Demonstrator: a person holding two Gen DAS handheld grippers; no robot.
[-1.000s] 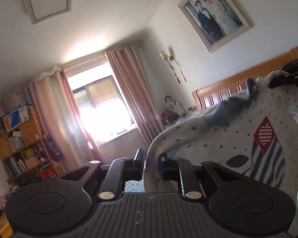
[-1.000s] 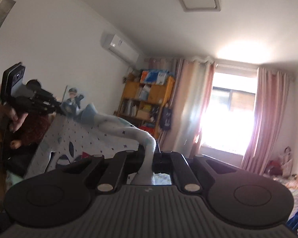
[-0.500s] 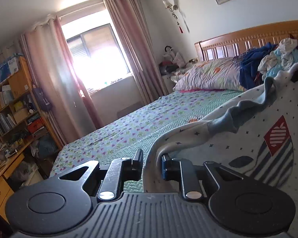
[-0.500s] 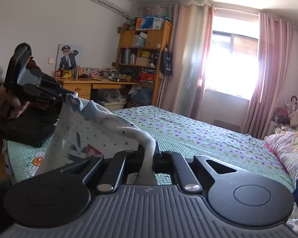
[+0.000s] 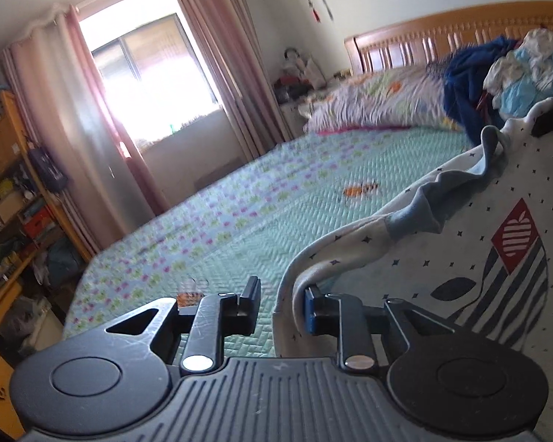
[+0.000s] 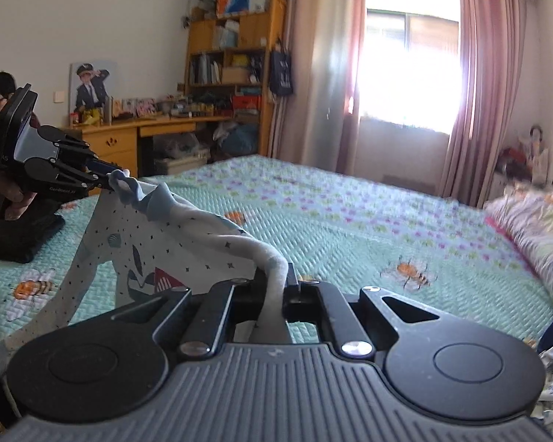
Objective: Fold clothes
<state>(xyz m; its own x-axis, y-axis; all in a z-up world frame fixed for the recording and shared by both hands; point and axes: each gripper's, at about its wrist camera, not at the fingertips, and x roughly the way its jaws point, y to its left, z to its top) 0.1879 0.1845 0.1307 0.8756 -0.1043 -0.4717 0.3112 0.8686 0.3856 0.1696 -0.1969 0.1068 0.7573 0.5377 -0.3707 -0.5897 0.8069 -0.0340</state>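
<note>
Over the bed (image 5: pixel 239 228), spotty shirt (image 5: pixel 461 258) loose between left gripper (image 5: pixel 280 291) jaws, just now opening wider, right gripper (image 6: pixel 276 280) tight on it.

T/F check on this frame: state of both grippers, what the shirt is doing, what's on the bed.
1. The right gripper is clamped on the white patterned shirt. True.
2. The left gripper is fully shut on the shirt. False: its jaws have just been opening; a gap shows beside the left finger, and the cloth hangs against the right finger only.
3. The shirt lies flat and folded on the bed. False: it is stretched in the air between the two grippers, above the green quilt.
4. A heap of clothes sits near the wooden headboard. True.
5. The curtains are drawn shut over the window. False: they are pulled aside and daylight comes in.
</note>
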